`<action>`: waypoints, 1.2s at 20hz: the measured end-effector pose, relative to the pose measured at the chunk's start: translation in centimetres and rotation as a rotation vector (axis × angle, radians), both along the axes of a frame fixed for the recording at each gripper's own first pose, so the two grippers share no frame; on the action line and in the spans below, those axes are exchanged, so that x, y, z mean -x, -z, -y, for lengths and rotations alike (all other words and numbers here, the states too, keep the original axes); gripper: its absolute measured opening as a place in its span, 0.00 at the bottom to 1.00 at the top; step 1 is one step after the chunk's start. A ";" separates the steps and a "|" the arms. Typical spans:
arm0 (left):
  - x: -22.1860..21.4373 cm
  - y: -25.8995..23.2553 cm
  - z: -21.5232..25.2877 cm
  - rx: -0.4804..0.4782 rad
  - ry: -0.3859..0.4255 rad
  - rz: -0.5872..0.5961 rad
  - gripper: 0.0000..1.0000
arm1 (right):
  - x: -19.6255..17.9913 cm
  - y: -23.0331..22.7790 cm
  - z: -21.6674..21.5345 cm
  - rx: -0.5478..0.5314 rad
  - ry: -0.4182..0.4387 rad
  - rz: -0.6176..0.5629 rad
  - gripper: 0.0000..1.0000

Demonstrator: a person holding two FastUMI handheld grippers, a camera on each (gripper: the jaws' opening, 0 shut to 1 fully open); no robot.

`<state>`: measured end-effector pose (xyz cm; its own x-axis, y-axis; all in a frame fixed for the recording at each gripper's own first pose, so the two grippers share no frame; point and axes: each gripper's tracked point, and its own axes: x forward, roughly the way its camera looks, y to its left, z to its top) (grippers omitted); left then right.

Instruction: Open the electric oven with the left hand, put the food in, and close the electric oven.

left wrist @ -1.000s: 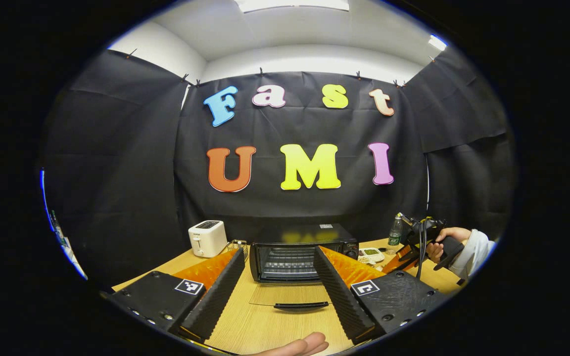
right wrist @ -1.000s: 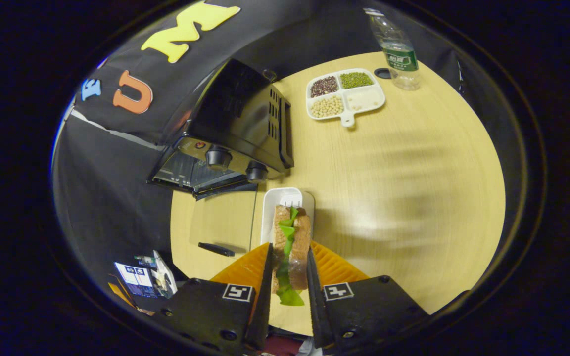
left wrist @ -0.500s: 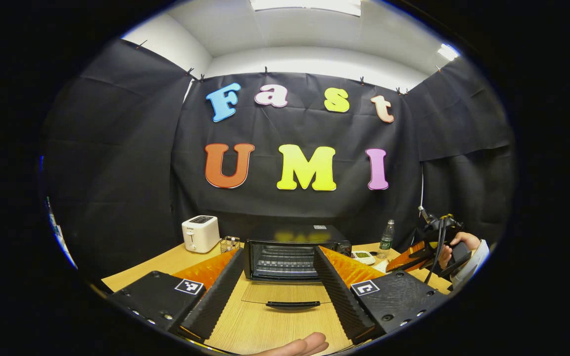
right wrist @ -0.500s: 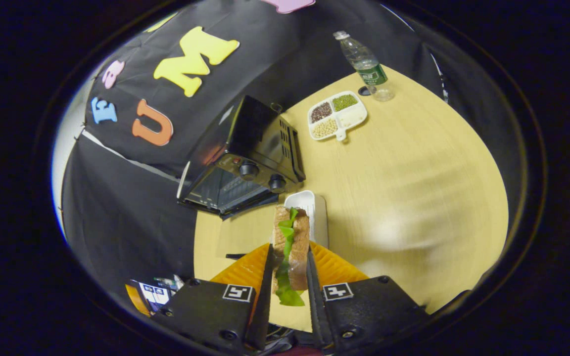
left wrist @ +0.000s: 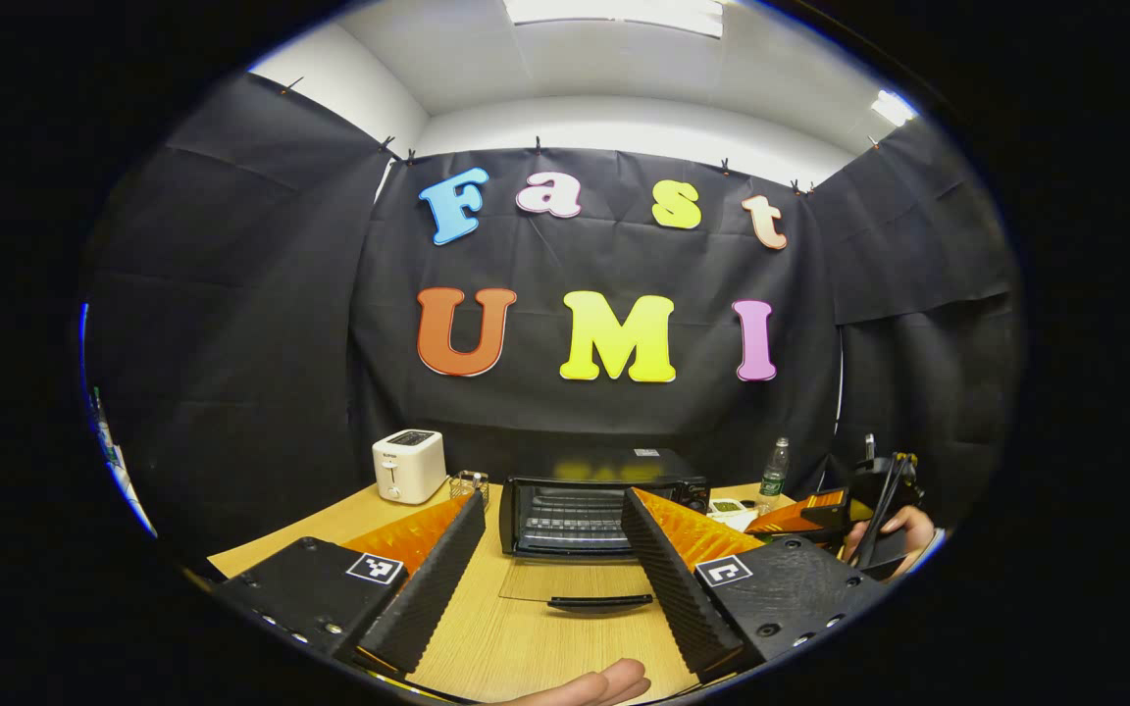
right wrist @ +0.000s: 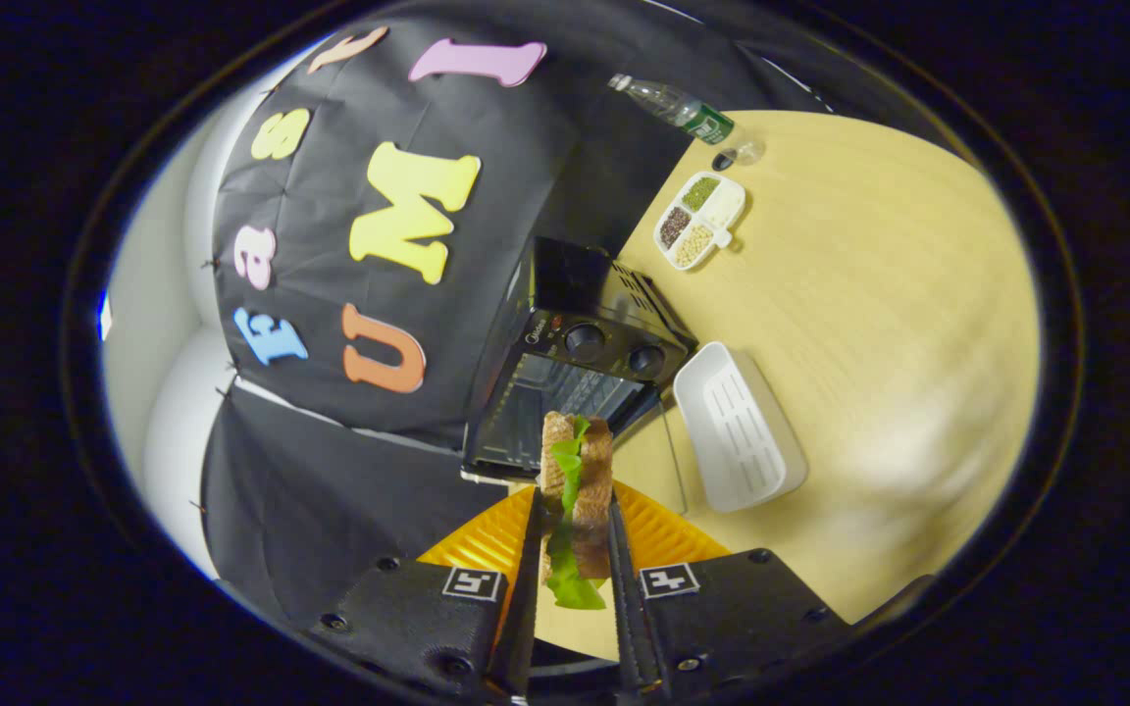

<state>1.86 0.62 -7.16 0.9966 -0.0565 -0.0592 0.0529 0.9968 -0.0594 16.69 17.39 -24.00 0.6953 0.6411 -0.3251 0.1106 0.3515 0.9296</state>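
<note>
The right hand-held gripper (right wrist: 570, 579) is clamped on one sandwich (right wrist: 573, 490), both fingers pressing its bread sides with lettuce sticking out between them. Half a second ago the sandwich hung over the white tray; now it hangs in front of the oven (right wrist: 575, 363), lined up with the open cavity, and the tray (right wrist: 737, 427) lies bare on the bench (right wrist: 879, 294), just right of the oven door. So the pick is done and the carry is nearly over; insertion looks like the step in hand. In the left gripper view the right hand-held gripper (left wrist: 820, 510) has drifted lower toward the bench's right edge.

The left hand-held gripper (left wrist: 550, 579) holds nothing, its fingers wide apart, hovering over the near edge of the bench and facing the oven (left wrist: 599, 500), whose glass door (left wrist: 580, 583) lies flat and open. It has barely shifted, and seems to be waiting to close the door.

Counted: one oven with two knobs (right wrist: 614, 351), one tray, one toaster (left wrist: 409, 466) toward the far left corner, one bottle (right wrist: 683, 106) and one four-part dish (right wrist: 700, 208) at the far edge.
</note>
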 end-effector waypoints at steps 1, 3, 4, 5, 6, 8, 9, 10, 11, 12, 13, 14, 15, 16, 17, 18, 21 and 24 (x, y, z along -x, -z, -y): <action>0.1 0.0 -0.4 0.004 -0.001 0.001 0.92 | -0.4 0.2 -1.2 -0.029 0.055 -0.001 0.34; 0.3 0.0 -1.1 0.009 0.000 0.005 0.92 | -1.3 0.9 -3.7 -0.058 0.137 0.011 0.37; 0.4 0.1 -1.6 0.007 0.000 0.005 0.92 | -1.9 1.0 -5.2 -0.070 0.164 0.018 0.34; 0.3 0.1 -2.2 -0.003 -0.004 0.004 0.92 | -2.5 1.1 -6.8 -0.082 0.175 0.022 0.34; 0.2 0.3 -2.9 -0.017 -0.010 0.002 0.93 | -3.3 1.2 -8.3 -0.095 0.187 0.031 0.34; 0.2 0.5 -4.6 -0.048 -0.034 -0.009 0.93 | -5.4 1.2 -11.0 -0.109 0.227 0.055 0.34; 0.2 0.7 -5.3 -0.056 -0.046 -0.014 0.93 | -6.6 1.3 -12.1 -0.101 0.254 0.062 0.34; 0.1 0.9 -6.0 -0.056 -0.058 -0.017 0.93 | -7.8 1.7 -13.2 -0.083 0.271 0.067 0.34; -0.1 1.1 -6.4 -0.049 -0.063 -0.020 0.93 | -9.4 2.3 -14.2 -0.058 0.286 0.073 0.34; -0.3 1.2 -6.6 -0.037 -0.058 -0.019 0.92 | -10.8 2.6 -15.3 -0.051 0.305 0.082 0.33; -0.8 1.4 -6.7 -0.024 -0.048 -0.021 0.92 | -12.5 2.7 -16.0 -0.063 0.324 0.097 0.34; -0.9 1.8 -6.7 -0.012 -0.040 -0.032 0.92 | -13.9 2.9 -16.6 -0.069 0.353 0.105 0.34; -1.1 2.1 -6.9 -0.007 -0.037 -0.040 0.92 | -15.3 3.6 -17.0 -0.049 0.366 0.107 0.34; -1.2 2.5 -7.1 -0.010 -0.039 -0.043 0.92 | -16.7 4.4 -16.8 -0.013 0.403 0.111 0.33; -1.5 2.6 -7.3 -0.018 -0.042 -0.045 0.92 | -17.9 5.2 -16.9 0.025 0.418 0.115 0.33; -1.8 2.8 -7.6 -0.026 -0.045 -0.048 0.93 | -18.8 5.8 -16.9 0.049 0.434 0.124 0.33; -2.0 3.5 -7.4 -0.042 -0.034 -0.058 0.92 | -20.8 7.5 -17.6 0.080 0.433 0.128 0.34; -2.6 4.3 -7.2 -0.035 -0.022 -0.072 0.93 | -22.1 8.2 -17.5 0.136 0.433 0.162 0.34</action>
<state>4.41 7.79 -11.47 0.9907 -0.0307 -0.1324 0.0274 0.9993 -0.0271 38.76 34.89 -32.21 0.9376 0.2403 -0.2515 0.1313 0.4250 0.8956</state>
